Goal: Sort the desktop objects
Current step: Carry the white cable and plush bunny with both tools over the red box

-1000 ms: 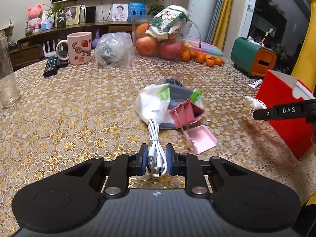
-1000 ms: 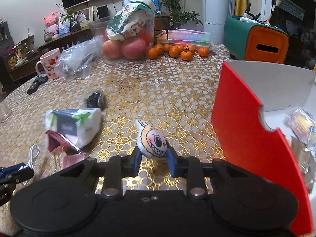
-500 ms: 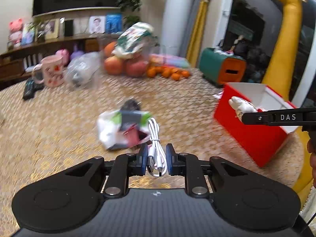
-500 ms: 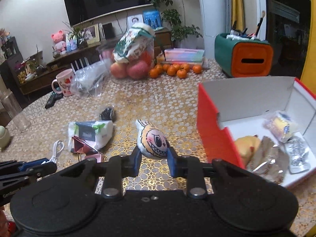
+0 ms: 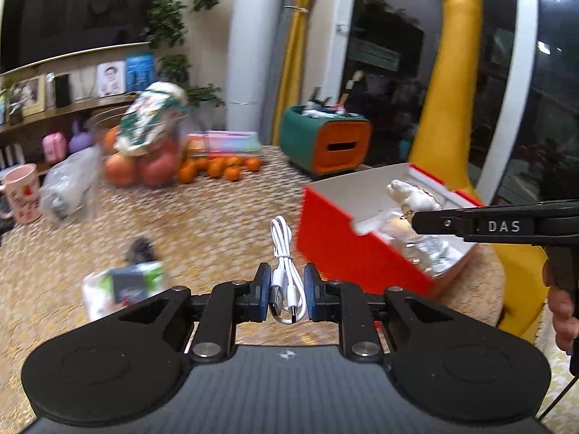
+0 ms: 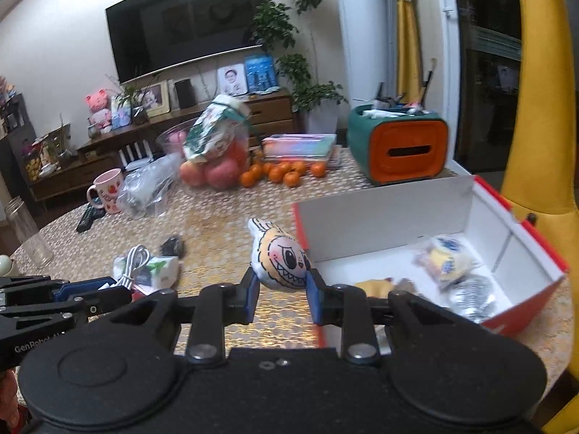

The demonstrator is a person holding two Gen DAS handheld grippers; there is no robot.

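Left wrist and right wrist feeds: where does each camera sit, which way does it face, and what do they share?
Left wrist: on the left gripper, looking along its fingers, shut on a coiled white USB cable; the right gripper and a hand show at right.
Right wrist: on the right gripper, shut on a small plush toy with a toothy grin; the left gripper shows lower left.
Shared: open red cardboard box with white inside, green-and-orange tissue box, gold lace-patterned tablecloth.
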